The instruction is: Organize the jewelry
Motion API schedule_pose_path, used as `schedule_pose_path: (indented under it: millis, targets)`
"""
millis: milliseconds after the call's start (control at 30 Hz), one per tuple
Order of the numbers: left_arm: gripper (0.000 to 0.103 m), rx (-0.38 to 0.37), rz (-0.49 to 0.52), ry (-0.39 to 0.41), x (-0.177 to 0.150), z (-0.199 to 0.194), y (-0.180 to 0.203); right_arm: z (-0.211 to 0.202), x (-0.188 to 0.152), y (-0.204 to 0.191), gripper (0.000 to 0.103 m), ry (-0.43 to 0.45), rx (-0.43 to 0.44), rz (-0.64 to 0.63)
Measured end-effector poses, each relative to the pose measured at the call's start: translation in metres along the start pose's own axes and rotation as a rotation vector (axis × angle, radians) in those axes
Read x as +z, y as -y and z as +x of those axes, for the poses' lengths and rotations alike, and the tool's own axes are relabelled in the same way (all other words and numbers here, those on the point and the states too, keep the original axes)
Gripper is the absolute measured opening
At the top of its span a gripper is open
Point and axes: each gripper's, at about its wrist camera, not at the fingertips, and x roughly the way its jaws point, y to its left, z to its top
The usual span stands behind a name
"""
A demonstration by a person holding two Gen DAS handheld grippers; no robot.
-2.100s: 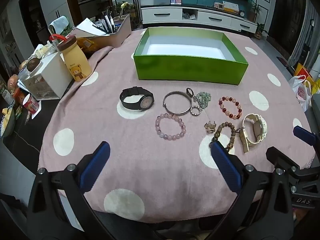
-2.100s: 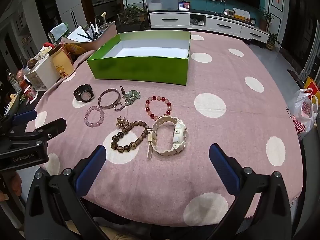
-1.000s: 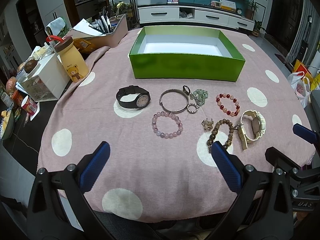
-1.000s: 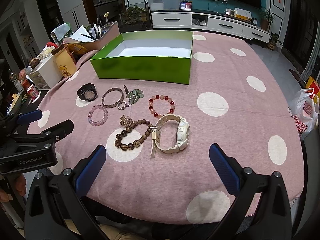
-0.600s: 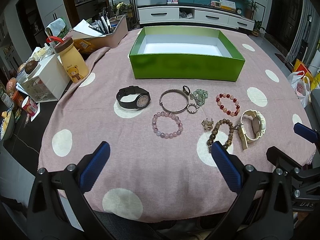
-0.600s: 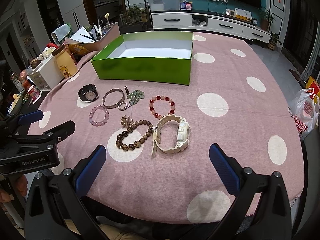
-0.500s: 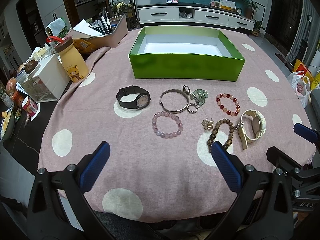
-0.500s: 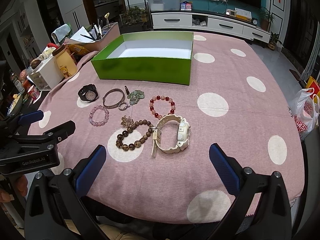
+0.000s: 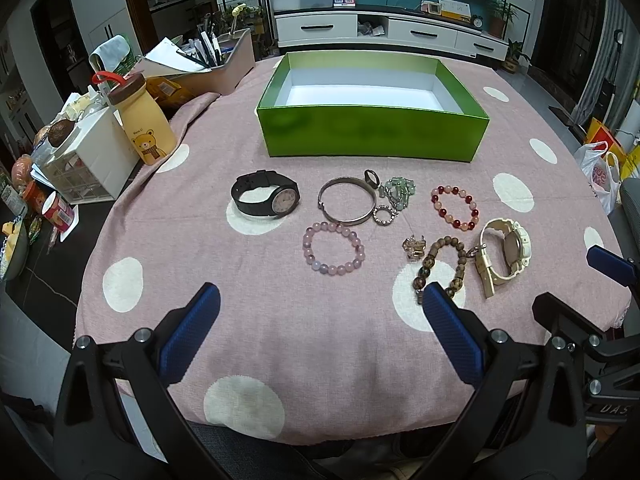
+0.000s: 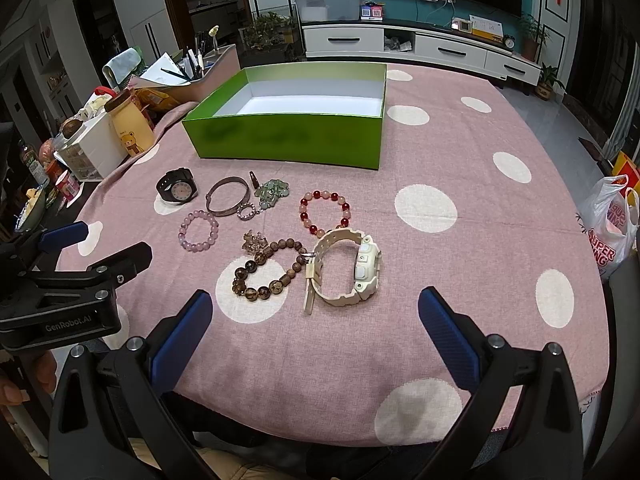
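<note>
Pink polka-dot cloth covers the worktop (image 9: 280, 340). Left wrist view: left gripper (image 9: 320, 312) hovers with jaws wide apart and empty; the jewelry, black watch (image 9: 266, 199) included, lies short of the empty green box (image 9: 372, 132). Nothing is packed yet.

Right wrist view: right gripper (image 10: 316, 312), jaws apart, faces the cream watch (image 10: 346, 270), likely the first pick. "GenRobot.AI" reads on the left gripper's body.

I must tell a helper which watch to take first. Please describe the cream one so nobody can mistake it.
Find the green box. In the jewelry nearer you, the cream watch lies farthest right, beside the brown bead bracelet. The black watch, far left, is slimmer.
</note>
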Motion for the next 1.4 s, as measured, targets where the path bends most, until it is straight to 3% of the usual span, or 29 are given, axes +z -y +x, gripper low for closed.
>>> schedule_pose_path:
  millis: [1000,1400]
  targets:
    - [0.101,-0.003,0.001,0.0,-0.001,0.001,0.001,-0.001,-0.001,-0.001,0.102,0.005,0.006,0.003]
    - [0.101,-0.082,-0.065,0.007,-0.009,0.014,-0.021,-0.006,-0.006,0.03,0.102,0.082,0.039,0.017]
